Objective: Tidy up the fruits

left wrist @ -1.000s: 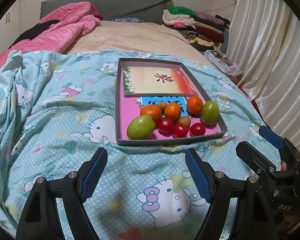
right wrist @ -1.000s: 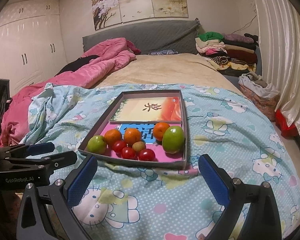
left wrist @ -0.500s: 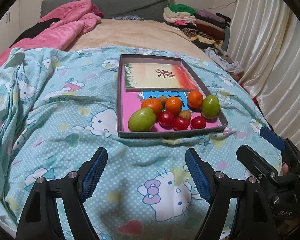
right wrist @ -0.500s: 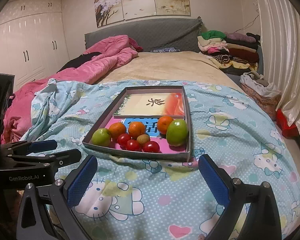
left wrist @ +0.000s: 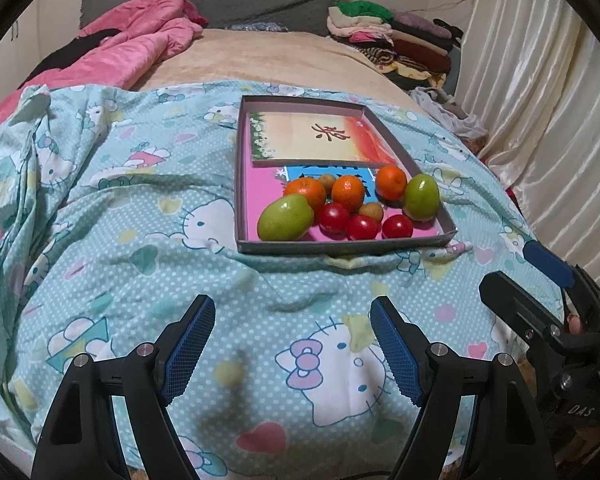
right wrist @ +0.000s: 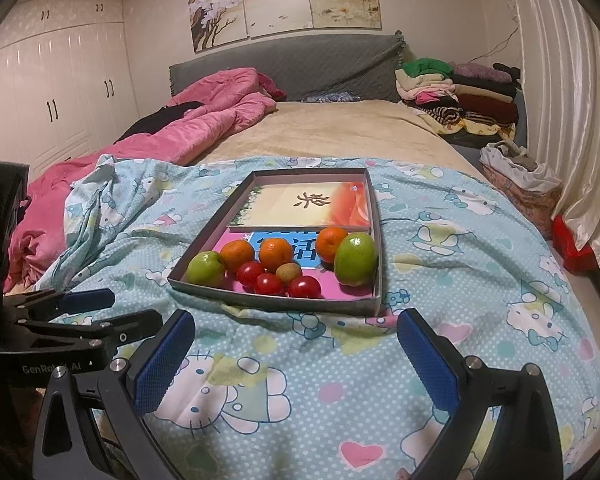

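Hovering over the bed's near edge, the left hand-held gripper (left wrist: 292, 344) and right hand-held gripper (right wrist: 296, 354) both gape wide and empty, likely readied for round fruit. The fruits (right wrist: 276, 266) cluster along the tray's (right wrist: 300, 305) near edge, beside a card (right wrist: 300, 210).

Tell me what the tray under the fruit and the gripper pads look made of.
Tray: looks like matte grey cardboard, a shallow box lid with thin, straight folded walls and a printed pink floor. Left gripper and right gripper pads: probably blue rubber, finely cross-hatched and non-glossy, mounted on hard black plastic fingers with metal screws.
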